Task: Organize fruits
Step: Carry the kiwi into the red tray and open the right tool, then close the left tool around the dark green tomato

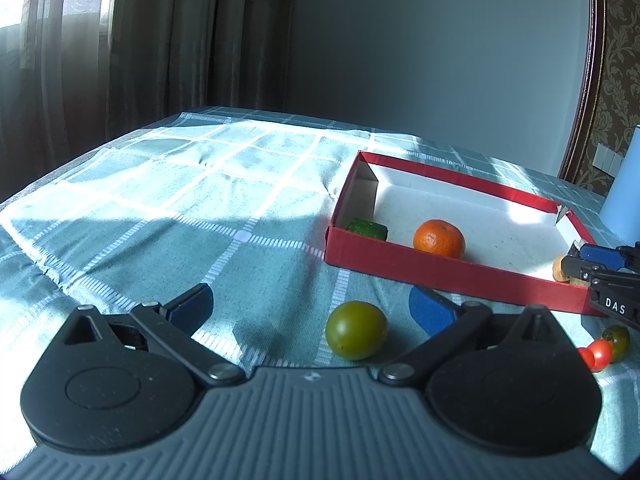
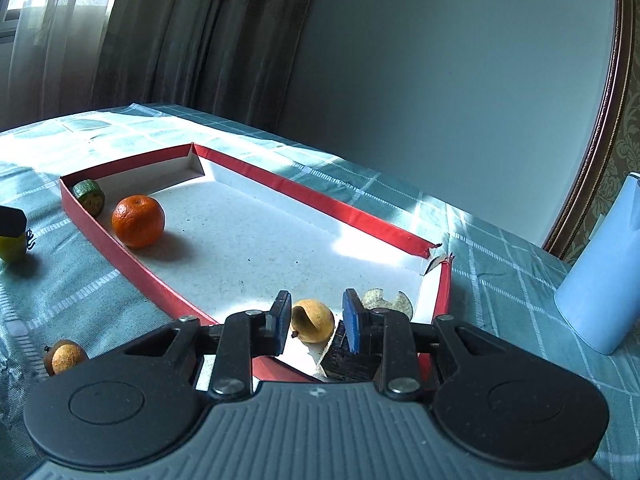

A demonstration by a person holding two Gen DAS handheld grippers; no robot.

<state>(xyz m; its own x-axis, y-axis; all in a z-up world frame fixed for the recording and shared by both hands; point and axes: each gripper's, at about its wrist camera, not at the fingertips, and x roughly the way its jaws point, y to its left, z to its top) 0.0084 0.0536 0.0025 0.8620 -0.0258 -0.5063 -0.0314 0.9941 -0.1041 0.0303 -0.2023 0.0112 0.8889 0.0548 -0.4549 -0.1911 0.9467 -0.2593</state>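
A shallow red box (image 1: 400,268) (image 2: 132,276) lies on the checked cloth. Inside it are an orange (image 1: 439,238) (image 2: 138,222) and a green cut piece (image 1: 367,229) (image 2: 90,198). My right gripper (image 2: 316,318) (image 1: 576,266) is over the box's near right corner, shut on a small tan-yellow round fruit (image 2: 314,320) (image 1: 559,270). My left gripper (image 1: 312,302) stands open just above the cloth, outside the box. A green round fruit (image 1: 356,336) (image 2: 10,250) lies on the cloth between its spread fingers, touching neither.
Small red tomatoes (image 1: 598,354) and a dark green one (image 1: 618,342) lie on the cloth by the box's near corner. A brown round fruit (image 2: 66,356) sits outside the box. Peel scraps (image 2: 386,300) and a dark chunk (image 2: 348,356) lie in the corner. A pale blue jug (image 2: 600,272) stands right.
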